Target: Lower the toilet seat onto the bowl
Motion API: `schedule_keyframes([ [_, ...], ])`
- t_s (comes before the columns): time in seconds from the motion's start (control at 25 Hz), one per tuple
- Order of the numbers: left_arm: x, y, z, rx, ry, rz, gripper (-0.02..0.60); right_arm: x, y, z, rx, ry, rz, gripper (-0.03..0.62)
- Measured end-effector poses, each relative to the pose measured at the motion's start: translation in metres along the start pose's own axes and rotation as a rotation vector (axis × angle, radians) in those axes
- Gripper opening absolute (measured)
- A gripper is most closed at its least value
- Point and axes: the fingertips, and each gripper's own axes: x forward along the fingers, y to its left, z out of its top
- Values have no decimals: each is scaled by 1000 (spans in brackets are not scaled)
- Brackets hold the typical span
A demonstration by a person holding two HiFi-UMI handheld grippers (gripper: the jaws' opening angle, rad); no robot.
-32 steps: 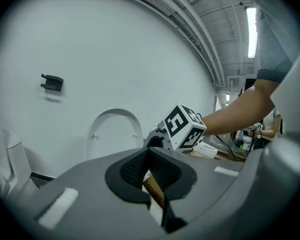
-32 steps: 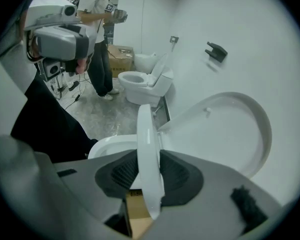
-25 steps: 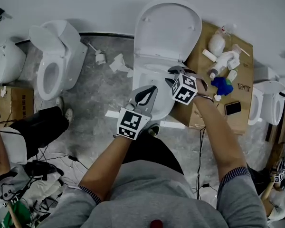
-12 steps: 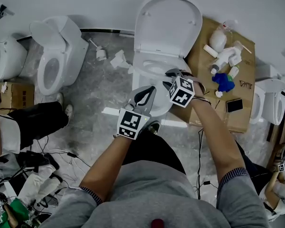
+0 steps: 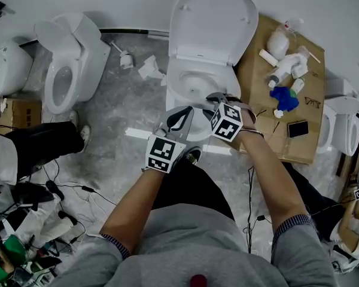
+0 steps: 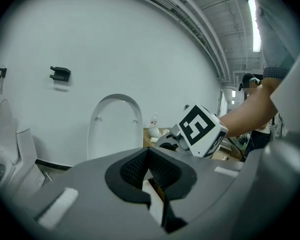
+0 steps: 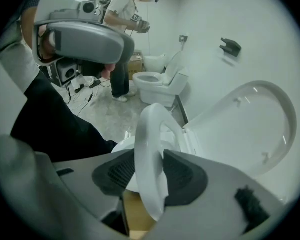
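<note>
Since 1 second ago the right hand-held gripper (image 5: 214, 98) has drifted down-frame. Its jaws are opening around the toilet seat (image 7: 150, 151), which seems almost down on the bowl (image 5: 175, 99) at frame centre, so lowering looks nearly done. The left hand-held gripper (image 5: 182, 119) stays closed, empty.

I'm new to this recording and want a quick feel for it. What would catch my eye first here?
The white toilet in the middle of the head view, its lid upright against the wall. There the right gripper is opening its jaws, the seat ring between them; the left gripper, shut, is beside it. Right of the toilet, bottles lie on cardboard.
</note>
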Motion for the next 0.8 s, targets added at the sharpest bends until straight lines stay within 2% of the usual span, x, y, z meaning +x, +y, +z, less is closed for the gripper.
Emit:
schedule_keyframes([
  [0.52, -5, -4, -50, -34, 57, 3, 9, 38, 63, -19, -10, 43, 137, 212],
  [0.8, -1, -10, -67, -27, 82, -8, 9, 55, 89, -28, 35, 43, 217, 216],
])
